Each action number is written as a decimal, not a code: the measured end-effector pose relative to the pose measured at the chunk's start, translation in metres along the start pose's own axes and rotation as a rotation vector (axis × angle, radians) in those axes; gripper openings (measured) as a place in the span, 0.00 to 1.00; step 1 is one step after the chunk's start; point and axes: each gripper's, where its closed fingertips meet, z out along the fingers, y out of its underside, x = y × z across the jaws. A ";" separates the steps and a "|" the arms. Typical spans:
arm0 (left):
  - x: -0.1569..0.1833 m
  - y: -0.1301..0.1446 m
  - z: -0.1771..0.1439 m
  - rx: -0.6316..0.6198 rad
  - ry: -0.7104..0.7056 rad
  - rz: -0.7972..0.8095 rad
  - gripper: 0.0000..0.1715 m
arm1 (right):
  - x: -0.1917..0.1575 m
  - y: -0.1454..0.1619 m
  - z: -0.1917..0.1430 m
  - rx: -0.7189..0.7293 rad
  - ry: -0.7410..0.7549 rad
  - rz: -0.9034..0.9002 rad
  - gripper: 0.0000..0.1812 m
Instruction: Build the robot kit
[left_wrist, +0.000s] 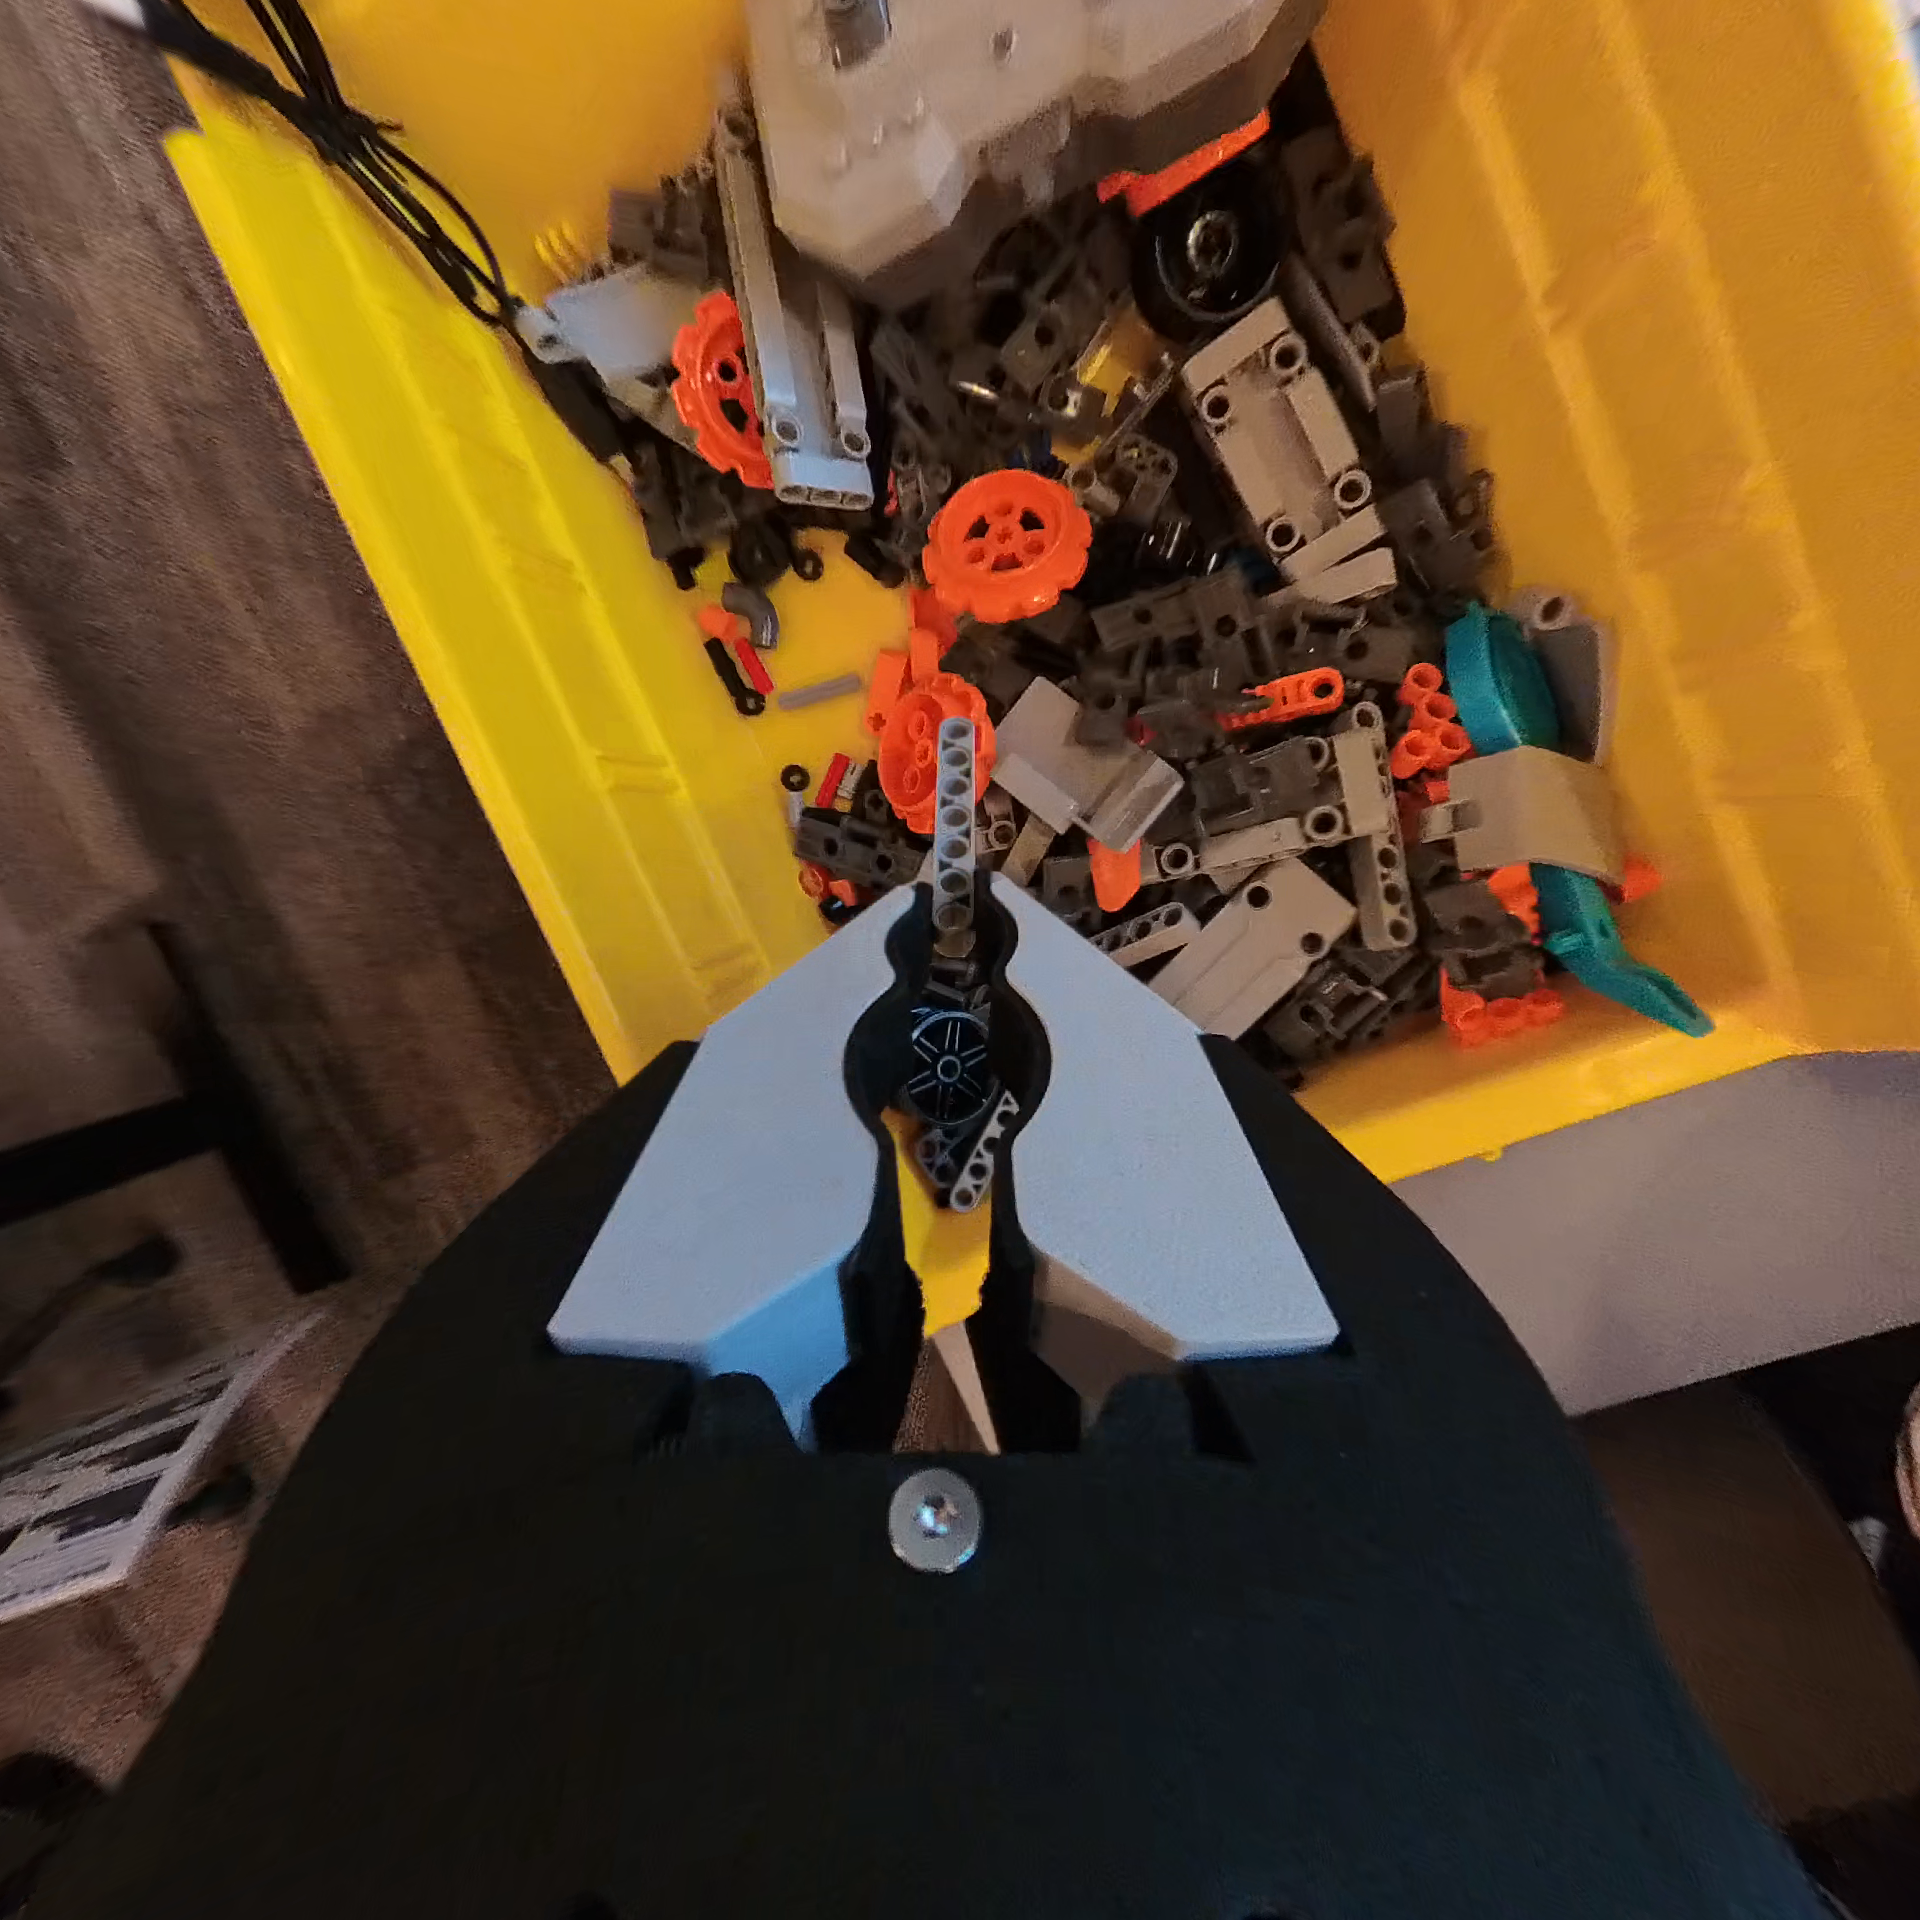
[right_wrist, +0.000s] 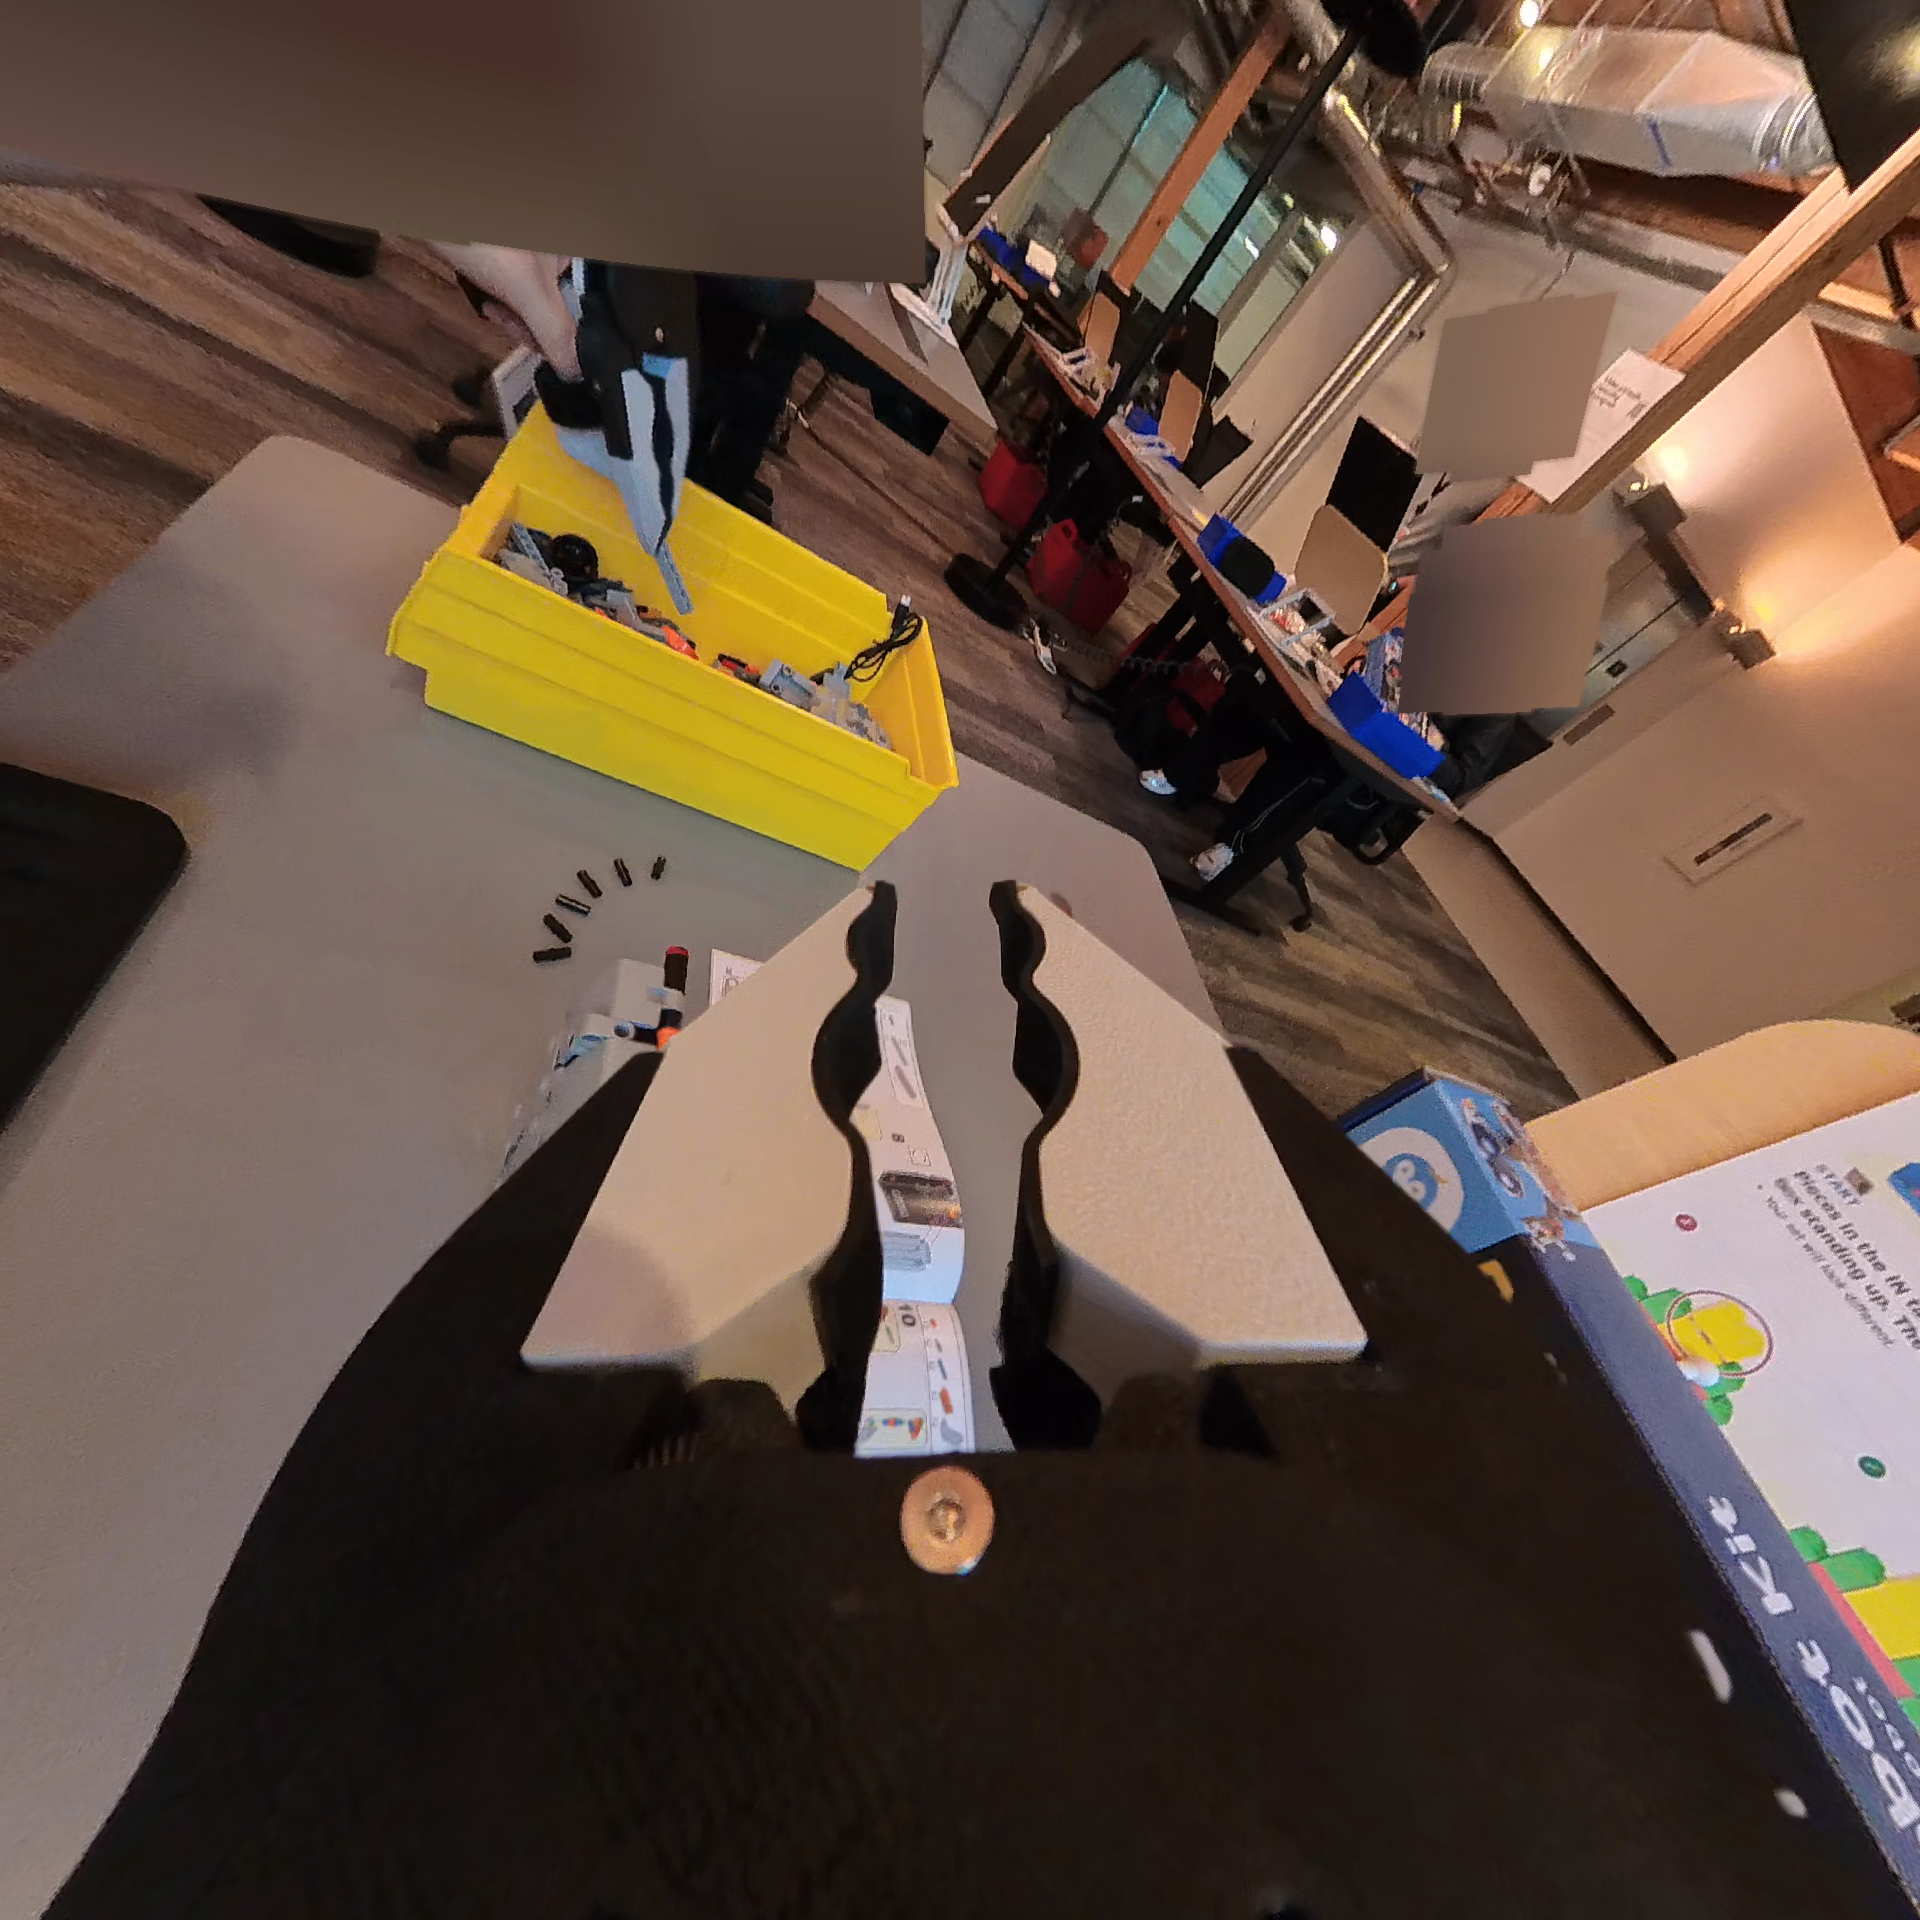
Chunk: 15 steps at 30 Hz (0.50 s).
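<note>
My left gripper pinched one end of a thin grey holed beam above the yellow bin; light, stiff, likely slippery plastic. My right gripper hung spread over the surface.

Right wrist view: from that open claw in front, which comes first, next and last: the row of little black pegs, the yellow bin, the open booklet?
1. Open booklet: directly under the right claw, seen between its fingers.
2. Little black pegs: ahead and left, on the grey table.
3. Yellow bin: farthest, beyond the pegs, where the left claw holds a grey beam.
</note>
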 end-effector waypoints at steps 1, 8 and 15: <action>-0.001 0.002 0.004 0.004 0.010 -0.003 0.03 | 0.000 0.003 0.001 -0.012 0.001 0.003 0.11; 0.000 0.010 0.023 -0.009 -0.009 0.052 0.07 | 0.002 0.018 0.001 -0.064 0.013 0.015 0.11; 0.036 0.010 -0.008 0.055 0.101 0.207 0.18 | 0.008 0.020 -0.008 -0.061 0.036 0.033 0.11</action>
